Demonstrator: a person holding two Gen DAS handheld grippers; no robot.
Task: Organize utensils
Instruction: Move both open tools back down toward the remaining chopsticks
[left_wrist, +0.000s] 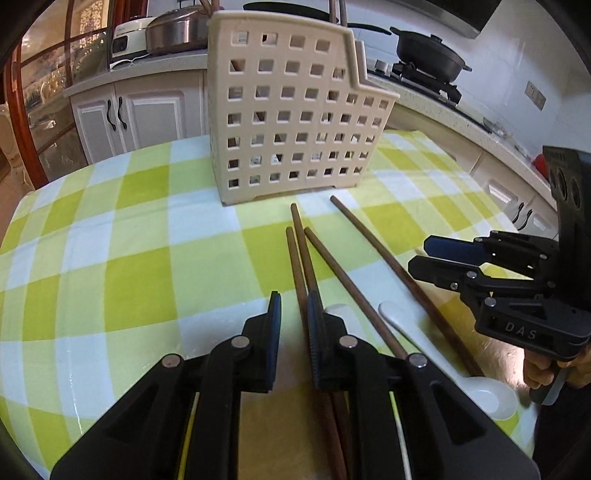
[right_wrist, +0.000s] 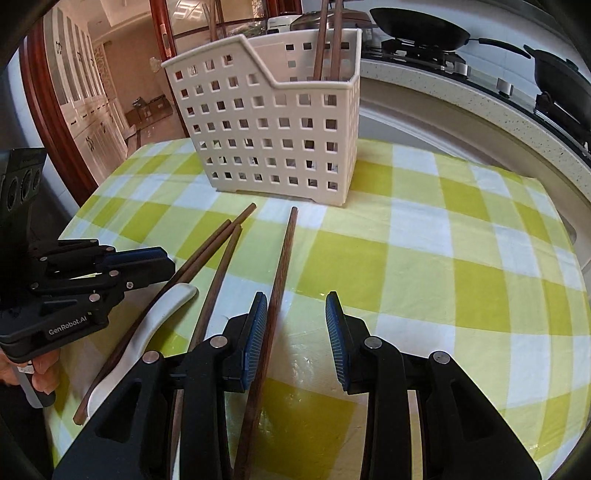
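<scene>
Two grippers point down at a checked cloth (right_wrist: 443, 258), side by side. On the right gripper (right_wrist: 295, 299) the jaws stand apart, and a single chopstick (right_wrist: 284, 277) lies between them against the left pad, clear of the right pad. Its long axis runs straight ahead of the gripper, far tip aimed at the foot of the holder (right_wrist: 266, 129). On the left gripper (left_wrist: 293, 299) the jaws leave a narrow gap with only cloth showing in it. Three chopsticks (left_wrist: 299, 243) pass under its right finger, also pointing ahead towards the holder and fanning slightly. Between the two tools a white spoon (right_wrist: 162, 310) lies touching that bundle, its handle pointing forward. The holder stands ahead of both, well past the chopstick tips, with upright chopsticks (right_wrist: 325, 48) in its tall rear compartment. Right of the right gripper the cloth is bare to the table edge.
</scene>
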